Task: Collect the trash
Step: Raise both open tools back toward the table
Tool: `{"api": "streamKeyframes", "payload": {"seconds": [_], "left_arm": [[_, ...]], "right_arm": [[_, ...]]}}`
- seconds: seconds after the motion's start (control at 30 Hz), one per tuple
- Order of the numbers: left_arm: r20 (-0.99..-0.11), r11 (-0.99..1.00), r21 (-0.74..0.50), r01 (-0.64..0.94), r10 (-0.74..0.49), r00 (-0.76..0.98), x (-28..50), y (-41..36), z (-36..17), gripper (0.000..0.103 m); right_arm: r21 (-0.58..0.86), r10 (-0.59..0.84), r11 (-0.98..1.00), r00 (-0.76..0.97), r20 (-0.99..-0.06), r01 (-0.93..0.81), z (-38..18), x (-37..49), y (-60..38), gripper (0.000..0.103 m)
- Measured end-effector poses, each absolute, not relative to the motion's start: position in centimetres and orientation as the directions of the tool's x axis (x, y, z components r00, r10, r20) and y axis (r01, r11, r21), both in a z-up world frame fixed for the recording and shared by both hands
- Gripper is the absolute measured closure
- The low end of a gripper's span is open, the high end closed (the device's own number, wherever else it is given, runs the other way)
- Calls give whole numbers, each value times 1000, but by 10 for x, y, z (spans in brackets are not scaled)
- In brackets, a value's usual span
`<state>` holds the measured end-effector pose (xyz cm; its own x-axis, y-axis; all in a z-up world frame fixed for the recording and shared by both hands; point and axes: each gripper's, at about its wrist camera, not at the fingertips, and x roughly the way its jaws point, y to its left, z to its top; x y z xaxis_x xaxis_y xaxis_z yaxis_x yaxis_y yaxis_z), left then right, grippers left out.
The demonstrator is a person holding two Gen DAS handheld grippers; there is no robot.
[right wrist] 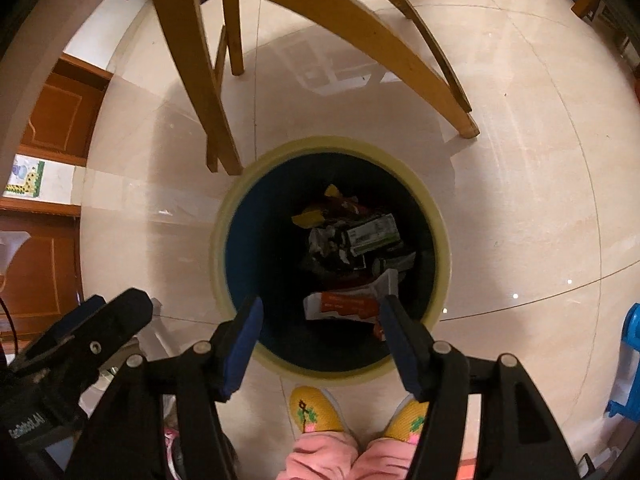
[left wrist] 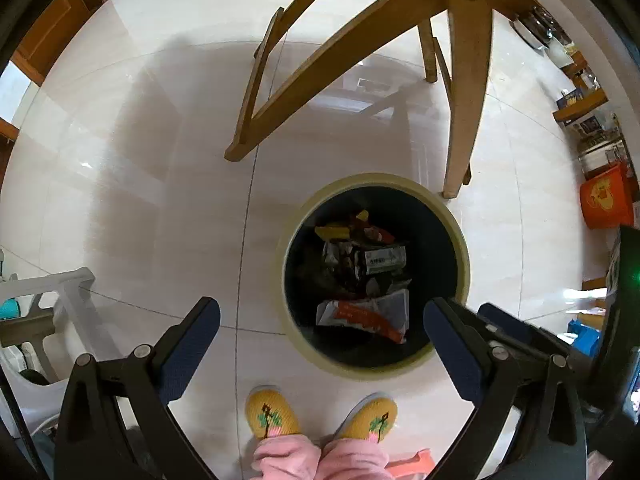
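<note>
A round trash bin point(left wrist: 464, 240) with a pale rim and dark inside stands on the tiled floor; it also shows in the right wrist view point(right wrist: 218, 240). Crumpled wrappers point(left wrist: 360, 264) lie in it, with a white and orange packet point(left wrist: 360, 314) on top, also seen in the right wrist view point(right wrist: 344, 306). My left gripper point(left wrist: 320, 316) is open and empty, held high over the bin's near left side. My right gripper point(right wrist: 320, 312) is open and empty, directly above the bin's near edge.
Wooden chair legs point(left wrist: 466, 120) stand just behind the bin, also in the right wrist view point(right wrist: 200, 80). The person's yellow slippers point(left wrist: 272, 412) are right in front of it. A white plastic stool point(left wrist: 68, 292) is at the left, cluttered shelves point(left wrist: 592, 120) at the right.
</note>
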<state>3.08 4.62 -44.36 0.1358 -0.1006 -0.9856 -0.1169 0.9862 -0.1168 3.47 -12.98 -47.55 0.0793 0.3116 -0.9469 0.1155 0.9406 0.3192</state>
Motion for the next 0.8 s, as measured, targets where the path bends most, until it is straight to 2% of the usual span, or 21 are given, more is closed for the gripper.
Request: {"api": "streamKeyframes", "payload": {"seconds": [0.27, 0.4, 0.63, 0.8], "left_arm": [[-983, 989, -129, -78, -117, 139, 1, 57, -383, 2], [-979, 990, -139, -28, -133, 151, -19, 56, -334, 2], [-948, 981, -183, 62, -193, 252, -36, 56, -215, 2], [-918, 977, -165, 134, -202, 340, -38, 55, -131, 2]], "right_arm": [[332, 316, 938, 154, -936, 98, -401, 22, -136, 42], [330, 313, 941, 172, -934, 80, -355, 9, -138, 42], [361, 340, 931, 232, -911, 52, -247, -17, -137, 42], [383, 372, 923, 297, -879, -22, -160, -29, -129, 42]]}}
